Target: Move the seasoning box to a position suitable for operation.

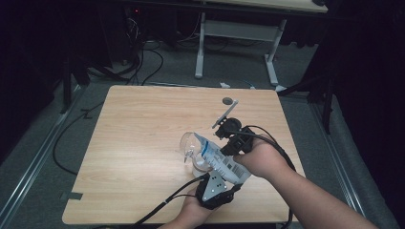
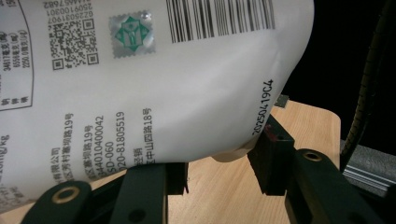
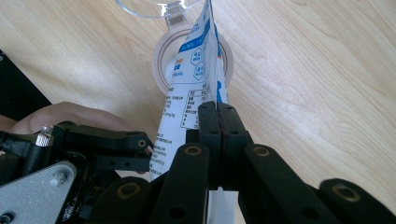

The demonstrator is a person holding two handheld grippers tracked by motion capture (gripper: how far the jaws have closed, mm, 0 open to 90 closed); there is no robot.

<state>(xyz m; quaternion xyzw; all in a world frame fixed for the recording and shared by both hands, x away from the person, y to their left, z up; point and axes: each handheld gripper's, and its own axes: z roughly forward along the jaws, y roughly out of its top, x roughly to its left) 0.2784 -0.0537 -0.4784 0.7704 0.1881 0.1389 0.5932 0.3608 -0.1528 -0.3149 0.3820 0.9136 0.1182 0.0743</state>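
You had the white printed pouch (image 1: 220,161) tipped over a clear round container (image 1: 199,163) near the middle of the wooden table (image 1: 143,133), its hinged clear lid (image 1: 187,141) flipped open toward the far side. Your right gripper (image 3: 217,122) had its jaws pressed together on the pouch's flat seam, the film pinched thin between them, and that view looked straight down the pouch into the container's open mouth. Your left gripper (image 2: 219,172) sat under the pouch's rounded bottom corner; the jaws stood apart with table showing between them, and the pouch seemed to rest against their tips rather than being squeezed, though I could not tell for certain whether either tip was biting the film. The risk from here, as I judged it, lay in the pour: the container looked light and nothing held it down, so a nudge from the pouch's end or a pull on the lid could have tipped or slid it. If the right grip slipped along the smooth seam, the pouch could have swung off the opening and spilled its contents on the table. Lifting the bottom corner too quickly could have sent the contents out faster than the mouth could take.
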